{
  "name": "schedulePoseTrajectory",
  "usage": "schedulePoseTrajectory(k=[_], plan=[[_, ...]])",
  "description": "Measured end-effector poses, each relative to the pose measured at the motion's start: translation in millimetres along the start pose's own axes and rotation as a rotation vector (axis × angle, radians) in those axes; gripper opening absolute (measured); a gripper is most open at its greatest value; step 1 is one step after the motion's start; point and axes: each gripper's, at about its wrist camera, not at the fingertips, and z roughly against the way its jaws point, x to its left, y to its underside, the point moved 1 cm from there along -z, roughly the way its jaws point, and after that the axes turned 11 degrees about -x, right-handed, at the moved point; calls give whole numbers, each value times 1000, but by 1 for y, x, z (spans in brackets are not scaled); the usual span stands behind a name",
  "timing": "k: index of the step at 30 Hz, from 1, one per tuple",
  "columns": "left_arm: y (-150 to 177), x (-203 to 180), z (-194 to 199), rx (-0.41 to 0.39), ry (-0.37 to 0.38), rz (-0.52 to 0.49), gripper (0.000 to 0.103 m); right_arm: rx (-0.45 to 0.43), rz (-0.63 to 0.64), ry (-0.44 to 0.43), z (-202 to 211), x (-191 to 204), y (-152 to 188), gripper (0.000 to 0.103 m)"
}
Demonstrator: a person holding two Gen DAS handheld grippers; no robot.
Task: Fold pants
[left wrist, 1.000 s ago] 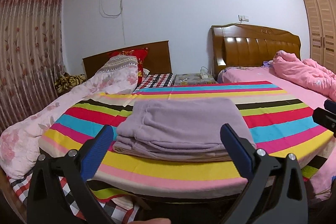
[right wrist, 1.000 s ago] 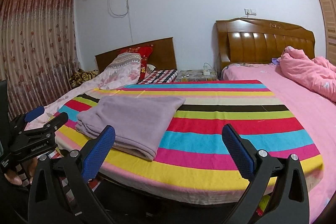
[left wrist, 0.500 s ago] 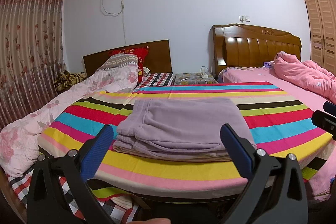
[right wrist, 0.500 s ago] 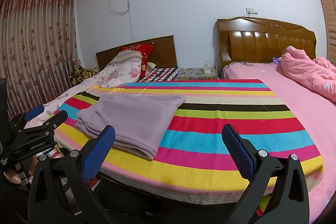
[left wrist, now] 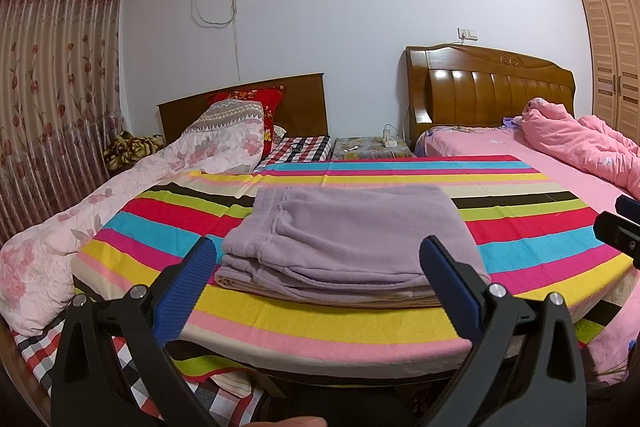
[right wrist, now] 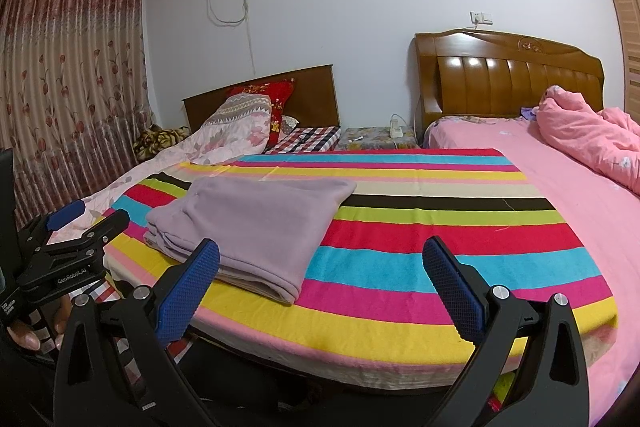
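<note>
The lilac pants [left wrist: 352,239] lie folded in a flat stack on the striped blanket [left wrist: 520,227], near its front edge. In the right wrist view the pants [right wrist: 256,223] sit left of centre on that blanket [right wrist: 440,247]. My left gripper [left wrist: 318,259] is held back from the bed, open, with nothing between its blue pads, facing the stack. My right gripper [right wrist: 320,261] is open and empty too, off the bed's front edge and to the right of the stack. The left gripper [right wrist: 70,227] shows at the left edge of the right wrist view.
A floral quilt [left wrist: 120,195] covers the left bed, with a red pillow [left wrist: 260,99] at its headboard. A pink duvet [left wrist: 580,143] is heaped on the right bed. A bedside table [left wrist: 370,147] stands between the headboards. Curtains [left wrist: 52,87] hang at left, a wardrobe [left wrist: 616,55] at right.
Both views have shifted slightly, so both grippers have drifted a little. The pants stay folded in place. Both grippers remain open.
</note>
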Motion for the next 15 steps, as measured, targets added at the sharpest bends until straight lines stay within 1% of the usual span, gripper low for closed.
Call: schedulePoseTrajectory(k=[15], plan=[[0,0,-1,2,1,0,102,7,0,-4,-4,-1,1,99]])
